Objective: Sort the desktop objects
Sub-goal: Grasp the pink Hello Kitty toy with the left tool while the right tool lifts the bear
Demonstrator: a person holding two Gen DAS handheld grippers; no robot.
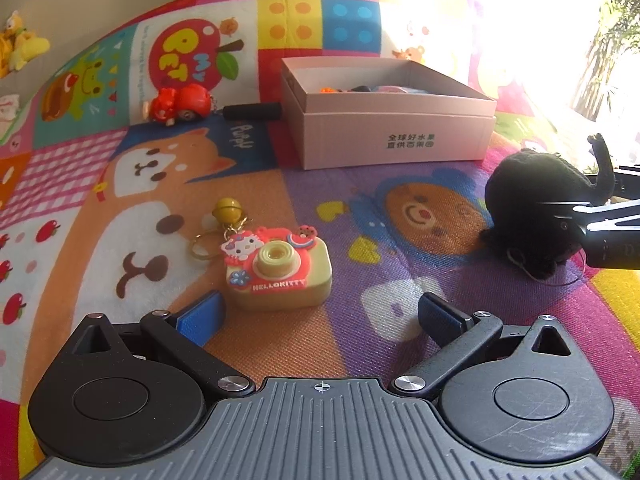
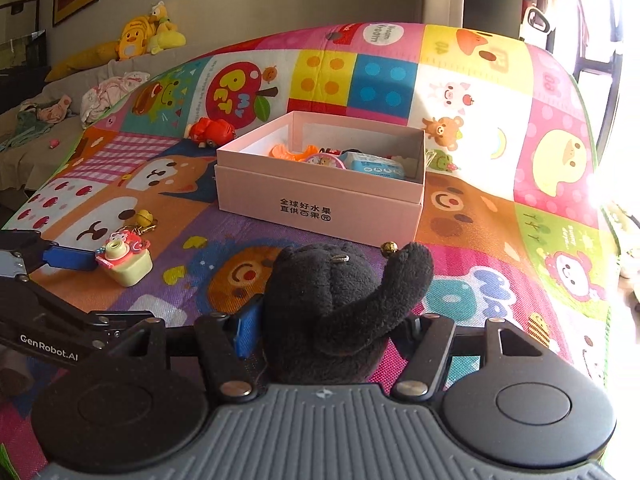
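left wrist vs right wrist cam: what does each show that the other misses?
Left wrist only: a black stick lying beside the box.

Right wrist only: the box contents, an orange piece and a blue case, plus yellow plush toys on a sofa.

Both: pink box, black plush toy in the right gripper, camera keychain, red toy, open left gripper.
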